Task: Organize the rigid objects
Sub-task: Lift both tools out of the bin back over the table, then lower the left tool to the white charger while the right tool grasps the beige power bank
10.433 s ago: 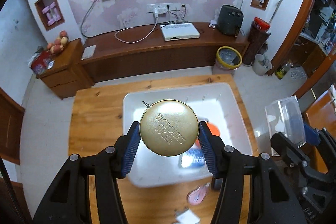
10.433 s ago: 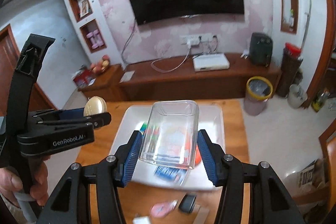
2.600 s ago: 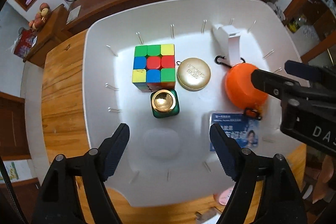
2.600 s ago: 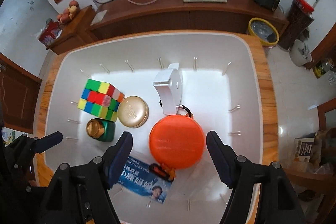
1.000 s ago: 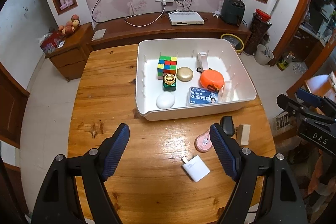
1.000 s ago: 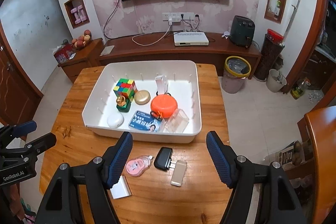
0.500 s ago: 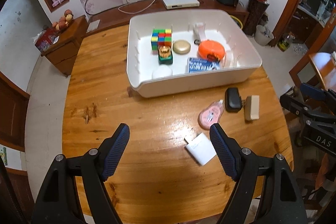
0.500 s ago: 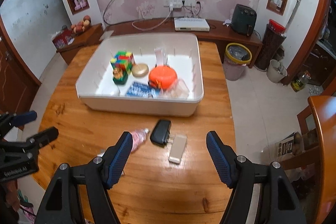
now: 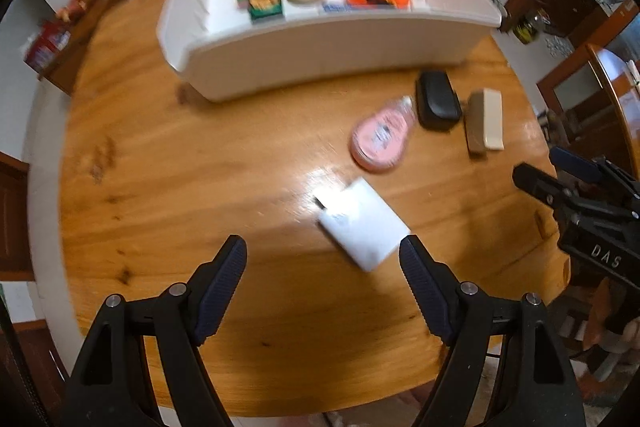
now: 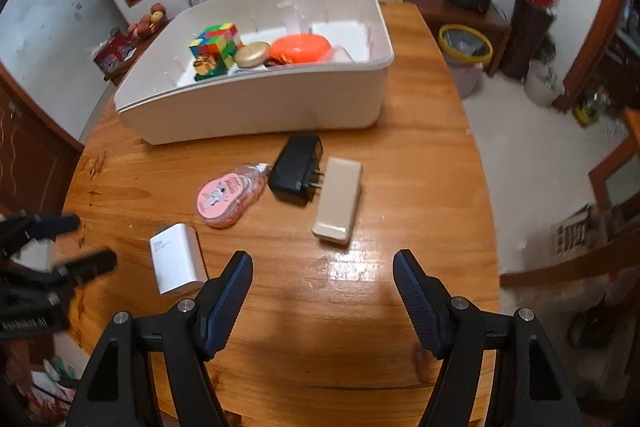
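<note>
left gripper point(image 9: 322, 259): jaws wide apart, nothing in them, hanging low over the table point(image 9: 200, 167). The white charger point(image 9: 362, 223) sits just ahead and a bit right of center, so my guess is that's the next pick.

right gripper point(image 10: 322, 273): also spread open and empty, over bare wood. The beige block point(image 10: 338, 201) lies right in front of it, looks lined up for that one.

white charger: flat on the table, near the left gripper's right finger but not touching. Prongs are hard to see; there's glare on the wood next to it in the left view.

pink case point(image 10: 228, 197): flat, its clear end touching or nearly touching the black adapter point(image 10: 298, 169). Label is too blurry to read.

black adapter: prongs point at the beige block, about touching it. Can't tell if they actually make contact.

beige block: lying flat, long side running away from me. No idea what it is.

bin point(image 10: 260, 111): white, behind the four loose bits, already loaded, so those four seem to be what's left to put away.

in the bin: cube point(image 10: 216, 43), gold tin point(image 10: 252, 54), orange case point(image 10: 300, 49), and a green thing with a gold top point(image 10: 206, 67) in front of the cube. The near wall hides the bin floor, so anything low in there is cut off. Something clear sits right of the orange case, can't make it out.

blur: both views are smeared, edges especially.
</note>
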{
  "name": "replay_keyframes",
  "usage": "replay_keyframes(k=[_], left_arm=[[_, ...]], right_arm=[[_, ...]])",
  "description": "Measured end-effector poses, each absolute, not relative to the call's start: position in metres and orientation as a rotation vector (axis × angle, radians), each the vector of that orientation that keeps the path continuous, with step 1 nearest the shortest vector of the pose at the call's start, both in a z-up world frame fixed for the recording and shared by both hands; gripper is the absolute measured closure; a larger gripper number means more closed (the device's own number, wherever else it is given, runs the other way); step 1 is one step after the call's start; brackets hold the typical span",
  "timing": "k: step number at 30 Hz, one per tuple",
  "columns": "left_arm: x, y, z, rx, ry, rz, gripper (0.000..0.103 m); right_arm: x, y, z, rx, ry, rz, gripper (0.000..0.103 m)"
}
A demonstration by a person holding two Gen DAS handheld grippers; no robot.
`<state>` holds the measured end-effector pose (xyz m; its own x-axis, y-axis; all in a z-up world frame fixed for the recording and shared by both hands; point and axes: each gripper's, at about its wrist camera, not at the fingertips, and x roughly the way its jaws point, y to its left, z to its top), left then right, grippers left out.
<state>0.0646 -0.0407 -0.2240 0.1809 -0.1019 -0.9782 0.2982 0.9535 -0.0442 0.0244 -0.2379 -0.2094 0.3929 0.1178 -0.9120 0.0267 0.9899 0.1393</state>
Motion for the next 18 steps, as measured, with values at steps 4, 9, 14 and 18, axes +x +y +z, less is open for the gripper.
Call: replay_keyframes(k=[4,9,14,18], left_arm=[[0.074,-0.047,-0.246,0.112,1.461,-0.259,0.022],[0.091,-0.045,-0.263,-0.032,1.553,-0.189,0.022],[0.097,-0.046,-0.272,-0.127,1.615,-0.141,0.022],[0.099,-0.046,-0.277,-0.164,1.637,-0.103,0.022]], right_arm=[[0.028,-0.250,-0.221,0.205,1.194,0.026,0.030],[0.039,-0.260,-0.229,0.262,1.210,-0.004,0.030],[0.058,-0.258,-0.232,0.267,1.200,-0.014,0.030],[0.074,-0.249,-0.240,0.217,1.195,-0.031,0.029]])
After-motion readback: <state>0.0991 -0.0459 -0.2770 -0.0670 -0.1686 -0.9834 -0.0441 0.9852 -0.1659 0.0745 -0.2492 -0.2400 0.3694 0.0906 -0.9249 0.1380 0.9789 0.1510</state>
